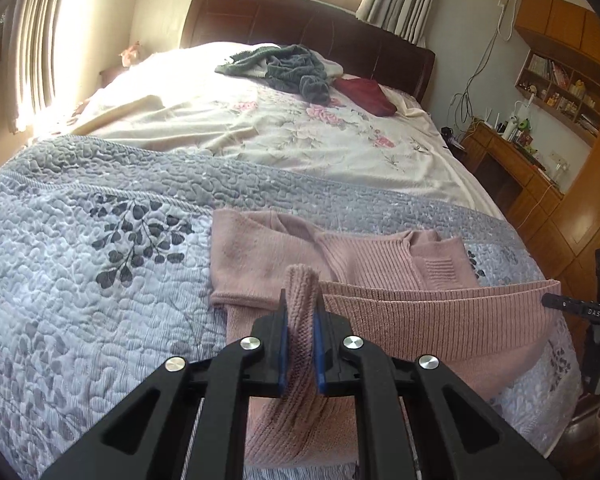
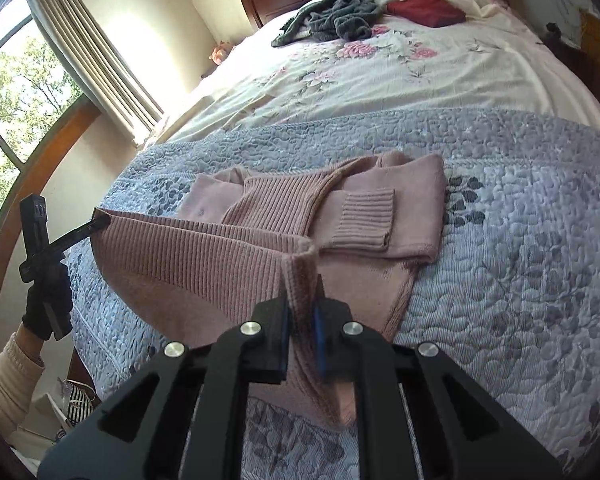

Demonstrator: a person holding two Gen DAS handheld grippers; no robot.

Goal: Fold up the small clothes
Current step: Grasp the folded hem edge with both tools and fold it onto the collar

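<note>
left gripper (image 1: pixel 301 312) clenched on a bunched fold of the pink knit sweater (image 1: pixel 380 280), ribbed hem pinched between the blue pads. right gripper (image 2: pixel 302 298) likewise clamped on the opposite corner of the same hem; the edge stretches taut between the two, lifted off the bed. rest of the sweater lies on the grey quilted coverlet (image 1: pixel 80 260), with one ribbed cuff (image 2: pixel 364 220) folded across the body, collar toward the headboard. one sweater in hand, two grippers on it. beyond the coverlet: a floral sheet (image 1: pixel 300 132), then one dark grey-green heap of fabric (image 1: pixel 292 68) and one dark red folded piece (image 1: pixel 364 96) beside it, both well apart from the sweater, near the dark wooden headboard (image 1: pixel 300 20). nothing lies between the grippers and the sweater. left wrist view alone shows a wooden desk (image 1: pixel 508 160) with clutter and wall shelves (image 1: pixel 564 92) on the bed's far side, plus the right gripper's black tip at the frame edge holding the hem. right wrist view alone shows a black-gloved hand (image 2: pixel 46 304) with a cream sleeve (image 2: pixel 8 376) gripping the left tool, a window (image 2: pixel 16 80) with greenery outside, pale curtains (image 2: pixel 96 52), and a striped item (image 2: pixel 76 400) low beside the bed, too small to identify.
</note>
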